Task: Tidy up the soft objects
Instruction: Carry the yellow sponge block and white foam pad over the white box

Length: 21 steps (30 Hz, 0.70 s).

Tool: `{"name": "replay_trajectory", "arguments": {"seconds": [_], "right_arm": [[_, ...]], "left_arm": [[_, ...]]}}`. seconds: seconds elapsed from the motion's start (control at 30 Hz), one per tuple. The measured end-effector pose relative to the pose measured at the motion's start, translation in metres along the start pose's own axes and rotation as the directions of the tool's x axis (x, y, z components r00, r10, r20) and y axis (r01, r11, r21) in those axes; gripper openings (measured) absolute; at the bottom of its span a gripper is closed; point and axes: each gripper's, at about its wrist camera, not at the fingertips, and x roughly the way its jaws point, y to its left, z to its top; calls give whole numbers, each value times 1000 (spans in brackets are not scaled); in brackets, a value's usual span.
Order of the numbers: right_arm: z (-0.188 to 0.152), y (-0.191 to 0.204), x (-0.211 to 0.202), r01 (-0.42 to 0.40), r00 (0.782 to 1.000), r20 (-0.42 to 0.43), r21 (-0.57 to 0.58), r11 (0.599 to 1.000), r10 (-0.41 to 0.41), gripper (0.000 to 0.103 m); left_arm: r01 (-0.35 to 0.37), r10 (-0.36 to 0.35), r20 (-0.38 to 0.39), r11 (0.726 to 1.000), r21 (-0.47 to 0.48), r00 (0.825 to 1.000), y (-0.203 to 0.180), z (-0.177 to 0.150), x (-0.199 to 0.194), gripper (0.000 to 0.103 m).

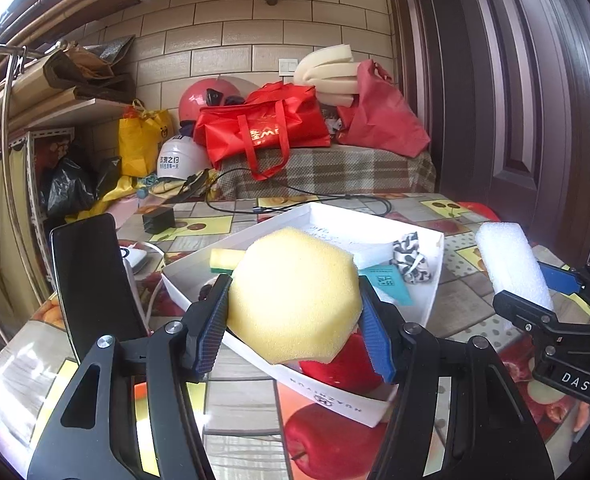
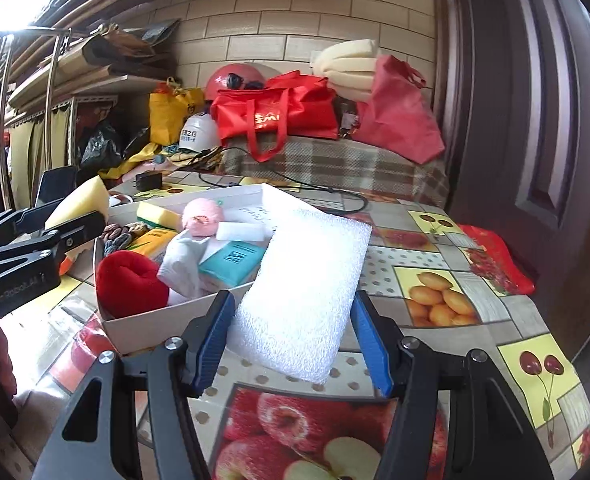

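On the box (image 1: 335,396) front reads "HUAZHIYUN". Left gripper (image 1: 295,320) clamps the sponge (image 1: 295,296) above it. Right gripper (image 2: 295,332), marked "DAS", pinches foam (image 2: 307,288) alongside.

The right claw (image 2: 293,338) grips a white foam sheet (image 2: 305,294) between its blue pads, over the fruit-patterned worktop (image 2: 447,280). Just left sits a white box (image 2: 167,322) (red plush heart (image 2: 129,282), pink ball (image 2: 203,218), teal packet (image 2: 233,262) inside).

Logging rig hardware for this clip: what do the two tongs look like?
Both tongs, left and right, are black angular frames with silver pivot bolts and blue ribbed pads. White lettering: "DAS" on the right body, "GenRobot.AI" on the left. No cables or sleeves visible.
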Motion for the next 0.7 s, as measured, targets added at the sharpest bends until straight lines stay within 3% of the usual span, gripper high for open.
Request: {"name": "replay_trajectory", "arguments": {"seconds": [0.23, 0.7], "right_arm": [[8, 10, 17, -23, 1000, -3, 13, 1000, 23, 60], [23, 16, 47, -37, 999, -8, 42, 998, 38, 60]], "left_arm": [[-13, 11, -43, 1000, -27, 999, 10, 3, 16, 61], [-96, 94, -41, 995, -33, 995, 30, 16, 52, 61]]}}
